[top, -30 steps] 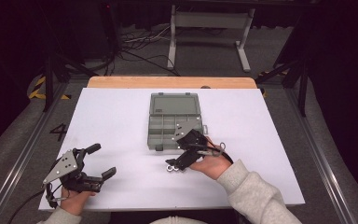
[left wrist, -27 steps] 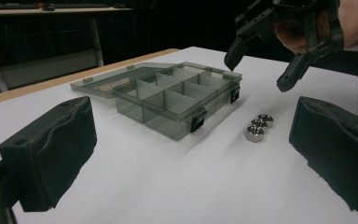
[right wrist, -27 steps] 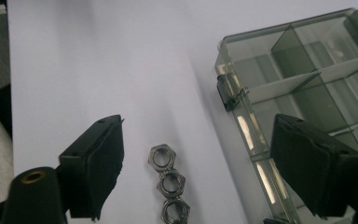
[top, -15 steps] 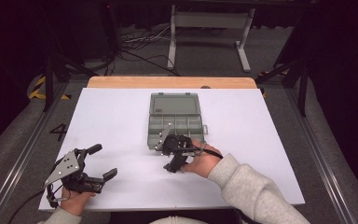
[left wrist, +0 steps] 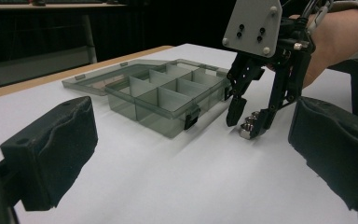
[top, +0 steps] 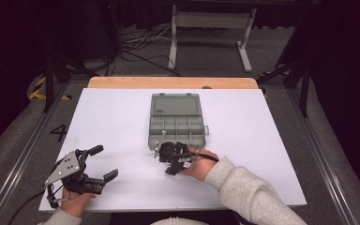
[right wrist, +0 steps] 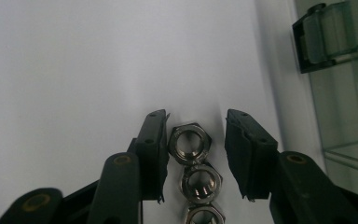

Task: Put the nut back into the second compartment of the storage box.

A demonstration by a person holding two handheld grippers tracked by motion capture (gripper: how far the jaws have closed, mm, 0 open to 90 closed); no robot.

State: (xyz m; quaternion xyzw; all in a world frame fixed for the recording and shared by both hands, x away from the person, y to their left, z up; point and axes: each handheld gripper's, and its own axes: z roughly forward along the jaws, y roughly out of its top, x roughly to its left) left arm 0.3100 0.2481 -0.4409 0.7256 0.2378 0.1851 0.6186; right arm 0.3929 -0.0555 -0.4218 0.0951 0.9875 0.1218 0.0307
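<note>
A grey compartment box lies open at the table's middle, lid flat behind it. Just off its front left corner my right gripper points down at the white tabletop. In the right gripper view its jaws stand open on either side of three steel nuts in a row, the foremost nut between the tips. The left gripper view shows those nuts under the right gripper. My left gripper rests at the front left, jaws wide apart and holding nothing.
The box's latch sits to the right of the right gripper's jaws. The white tabletop stretches bare around the box. A wooden strip runs along the table's far edge, with a metal stand behind it.
The right hand has moved its gripper leftward along the box's front to the front left corner. The left gripper has stayed in place.
</note>
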